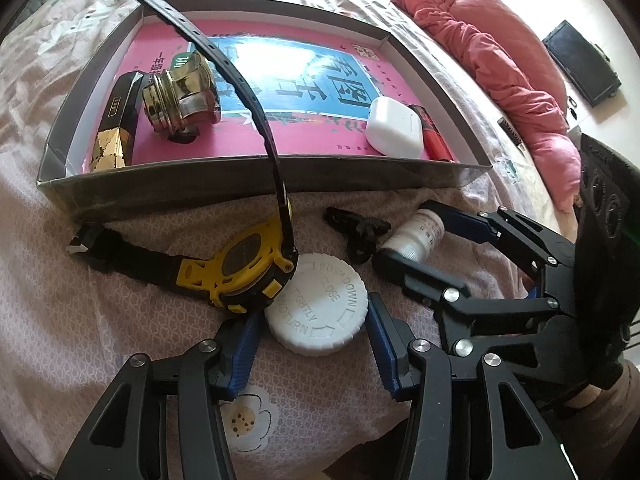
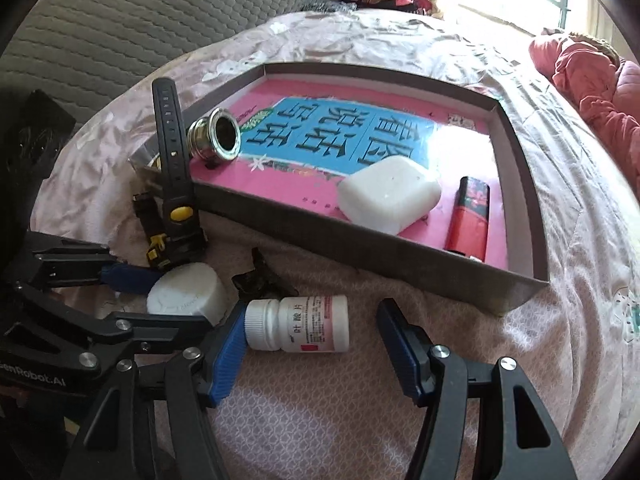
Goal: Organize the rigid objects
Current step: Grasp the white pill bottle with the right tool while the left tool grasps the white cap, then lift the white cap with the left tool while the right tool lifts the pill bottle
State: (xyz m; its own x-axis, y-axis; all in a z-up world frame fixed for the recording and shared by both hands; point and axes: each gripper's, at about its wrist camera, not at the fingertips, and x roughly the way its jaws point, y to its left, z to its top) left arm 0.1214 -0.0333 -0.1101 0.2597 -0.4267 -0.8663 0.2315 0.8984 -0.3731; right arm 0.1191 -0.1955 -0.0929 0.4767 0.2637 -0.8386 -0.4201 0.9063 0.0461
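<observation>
A grey box lid lies on the bed with a pink book inside. In it are a metal fitting, a gold-black block, a white case and a red lighter. In front lie a yellow watch, a white cap, a black clip and a white pill bottle. My left gripper is open around the cap. My right gripper is open around the bottle.
A pink quilt is bunched at the right of the bed. A grey quilted headboard stands behind. A dark screen is at the far right. The watch strap arches over the lid's front wall.
</observation>
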